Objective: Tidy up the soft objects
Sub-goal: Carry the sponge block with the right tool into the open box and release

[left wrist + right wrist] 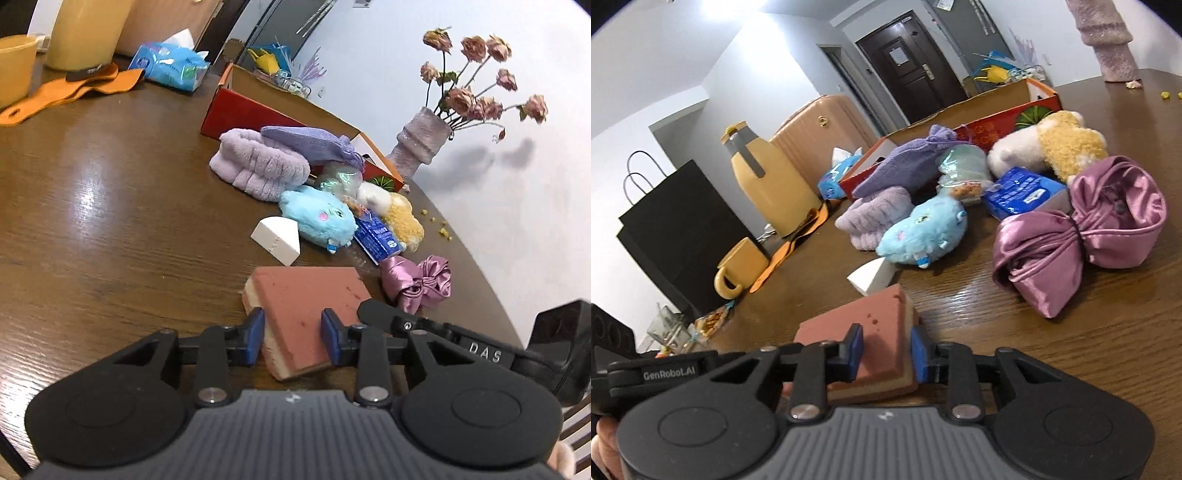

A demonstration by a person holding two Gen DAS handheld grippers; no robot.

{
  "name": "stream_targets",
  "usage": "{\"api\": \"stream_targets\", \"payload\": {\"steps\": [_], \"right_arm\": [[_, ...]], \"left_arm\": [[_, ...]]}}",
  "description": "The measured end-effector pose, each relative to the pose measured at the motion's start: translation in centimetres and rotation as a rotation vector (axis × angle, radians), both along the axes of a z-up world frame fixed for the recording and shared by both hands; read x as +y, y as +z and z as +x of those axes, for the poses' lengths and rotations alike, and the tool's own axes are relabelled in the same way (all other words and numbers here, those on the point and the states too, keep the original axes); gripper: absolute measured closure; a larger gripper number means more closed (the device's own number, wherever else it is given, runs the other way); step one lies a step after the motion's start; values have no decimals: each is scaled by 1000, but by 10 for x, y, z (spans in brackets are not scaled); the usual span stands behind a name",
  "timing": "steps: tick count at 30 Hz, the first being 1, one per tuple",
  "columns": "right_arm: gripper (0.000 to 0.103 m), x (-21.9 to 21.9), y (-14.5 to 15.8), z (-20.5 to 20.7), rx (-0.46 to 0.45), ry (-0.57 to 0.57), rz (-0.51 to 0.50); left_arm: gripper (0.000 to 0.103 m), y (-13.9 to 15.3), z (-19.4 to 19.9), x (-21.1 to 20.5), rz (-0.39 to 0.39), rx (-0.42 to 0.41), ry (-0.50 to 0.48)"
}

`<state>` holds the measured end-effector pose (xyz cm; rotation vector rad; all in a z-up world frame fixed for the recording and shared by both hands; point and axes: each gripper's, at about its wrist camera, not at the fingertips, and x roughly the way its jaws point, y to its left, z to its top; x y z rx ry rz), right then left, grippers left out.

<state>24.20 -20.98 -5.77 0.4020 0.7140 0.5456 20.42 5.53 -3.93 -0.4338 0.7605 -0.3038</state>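
Note:
A pink-topped sponge (306,291) with a beige underside lies on the brown wooden table (110,206). My left gripper (292,334) is shut on its near end, blue pads pressing both sides. In the right wrist view the same sponge (849,325) sits pinched at a corner between the pads of my right gripper (886,352). Beyond it lie a blue plush (317,219), a lilac fluffy band (258,162), a purple knit pouch (306,142), a white-and-yellow plush (399,214) and a pink satin pouch (1078,236). An open red cardboard box (236,110) stands behind them.
A white wedge (277,238) and a blue packet (376,236) lie among the soft things. A vase of dried flowers (421,144) stands near the table's right edge. Yellow jug (772,184), mug (738,266), orange cloth (74,92) and tissue pack (170,66) occupy the far left.

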Motion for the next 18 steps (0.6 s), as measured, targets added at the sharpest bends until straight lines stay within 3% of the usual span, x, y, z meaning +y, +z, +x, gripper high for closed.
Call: {"api": "stream_targets", "payload": {"steps": [5, 9, 13, 16, 18], "right_arm": [[80, -2, 22, 2, -63, -5, -5], [80, -4, 63, 29, -176, -12, 6], [80, 2, 105, 90, -267, -18, -14], [80, 13, 129, 152, -302, -39, -45], [80, 22, 137, 203, -269, -52, -52]], "left_arm": [[72, 23, 8, -2, -6, -65, -29], [73, 64, 46, 0, -9, -168, -56], [73, 101, 113, 0, 9, -251, -62], [73, 121, 187, 8, -24, -234, -46], [73, 126, 234, 13, -24, -210, -30]]}}
